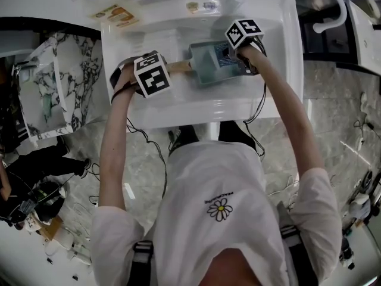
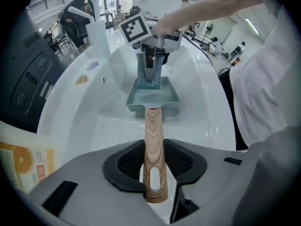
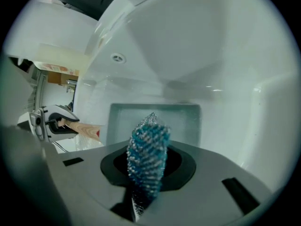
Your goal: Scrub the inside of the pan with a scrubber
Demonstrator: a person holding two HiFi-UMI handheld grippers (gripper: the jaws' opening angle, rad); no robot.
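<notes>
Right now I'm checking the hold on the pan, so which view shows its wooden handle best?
The left gripper view: the wooden handle runs its full length there, clamped between the left gripper's pads. The head view shows only a short stretch of it. The right gripper view shows just a small piece at its left side.

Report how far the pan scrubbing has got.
Done: the pan sits in the sink, its wooden handle clamped in the left gripper; the right gripper grips the scrubber. In hand: the scrubber is down over the pan's inside. Left: the scrubbing itself; how clean the pan is can't be told.
</notes>
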